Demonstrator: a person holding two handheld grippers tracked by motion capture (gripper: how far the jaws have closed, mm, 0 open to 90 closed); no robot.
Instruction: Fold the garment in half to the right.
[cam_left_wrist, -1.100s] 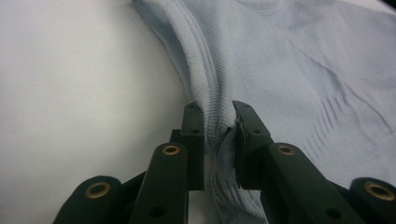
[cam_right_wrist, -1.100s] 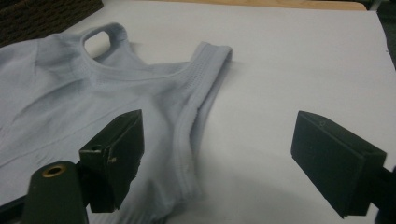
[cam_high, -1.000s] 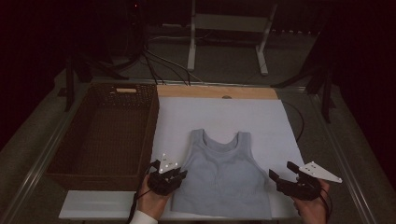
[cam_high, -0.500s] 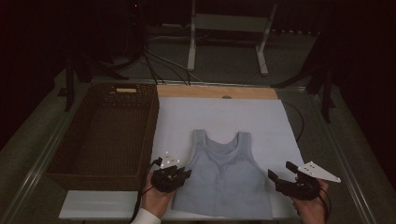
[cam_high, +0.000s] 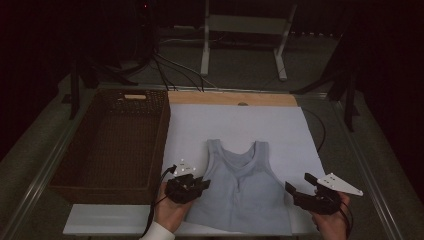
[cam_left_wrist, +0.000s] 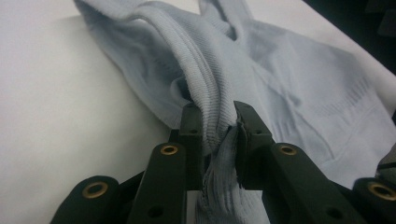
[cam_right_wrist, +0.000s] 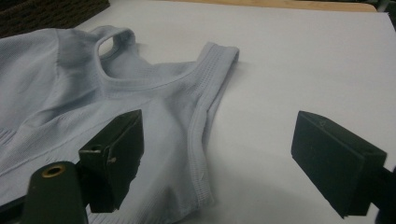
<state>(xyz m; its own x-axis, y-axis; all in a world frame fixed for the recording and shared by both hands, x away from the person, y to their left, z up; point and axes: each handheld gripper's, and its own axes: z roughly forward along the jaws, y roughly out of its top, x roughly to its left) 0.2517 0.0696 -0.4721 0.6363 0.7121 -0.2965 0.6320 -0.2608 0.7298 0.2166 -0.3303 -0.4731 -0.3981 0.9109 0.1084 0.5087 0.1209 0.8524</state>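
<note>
On the white bench (cam_high: 280, 130), left tongs (cam_left_wrist: 218, 128) pinch the vest (cam_high: 240, 192); right tongs (cam_right_wrist: 217, 154) gape wide beside it, probably gripping its edge next.

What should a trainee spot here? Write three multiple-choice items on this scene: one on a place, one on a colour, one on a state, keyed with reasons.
1. Where is the wicker basket relative to the tank top?
A. at its left in the high view
B. at its right
C. on top of it

2. What colour is the tank top?
A. red
B. light blue-grey
C. black

3. How does the left gripper stand?
A. wide open above the basket
B. lying in the basket
C. shut on the tank top's edge

Key: 1 A, the basket sits left of the white mat. 2 B, the fabric is pale blue-grey. 3 C, ribbed hem is pinched between its jaws.
</note>
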